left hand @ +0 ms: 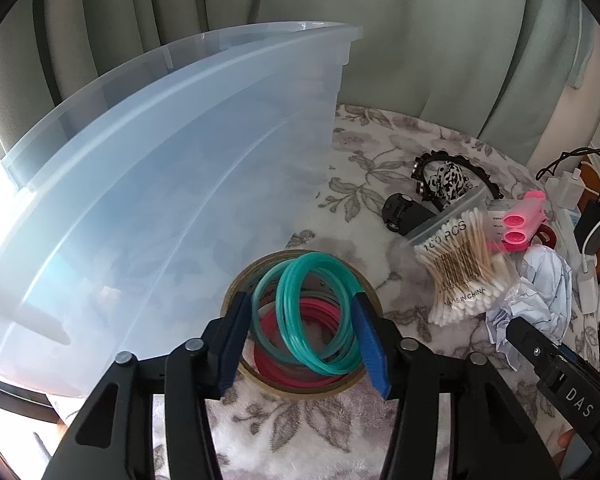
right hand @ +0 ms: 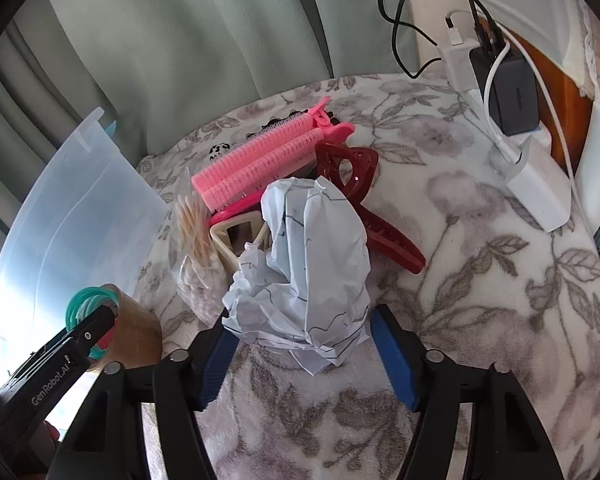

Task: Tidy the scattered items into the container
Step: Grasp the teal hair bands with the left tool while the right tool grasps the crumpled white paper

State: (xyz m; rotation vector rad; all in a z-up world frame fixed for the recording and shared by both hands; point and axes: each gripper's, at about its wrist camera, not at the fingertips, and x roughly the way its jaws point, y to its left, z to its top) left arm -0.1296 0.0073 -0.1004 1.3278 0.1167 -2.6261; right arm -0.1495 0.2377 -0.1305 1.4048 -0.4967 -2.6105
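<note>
A floral fleece cloth (left hand: 364, 152) covers the bench, with pale green curtains (left hand: 420, 40) behind.

In the left wrist view, the left gripper (left hand: 298, 344) sits at lower centre, its jaws spread wide on either side of a tape roll (left hand: 300, 392) lying flat. Inside the roll are teal bangles (left hand: 320, 312) and pink bangles (left hand: 300, 372); the blue pads flank them, and I cannot tell whether they touch. A clear plastic container (left hand: 160, 200) fills the left half of the frame, just beside the roll. At right centre lie one bag of cotton swabs (left hand: 460, 264), one crumpled paper (left hand: 540, 296), two pink hair rollers (left hand: 516, 228) and a small black object (left hand: 404, 214).

In the right wrist view, the right gripper (right hand: 304, 352) is at lower centre, jaws well apart around the near end of the crumpled paper (right hand: 312, 264), not clamped. Behind the paper, toward upper centre, lie the two pink hair rollers (right hand: 260, 160), one red claw clip (right hand: 360, 200) and one cream clip (right hand: 236, 236), with the cotton swabs (right hand: 196, 248) to its left. The container (right hand: 80, 208) stands at left. Chargers and a power strip (right hand: 536, 184) sit at upper right.
</note>
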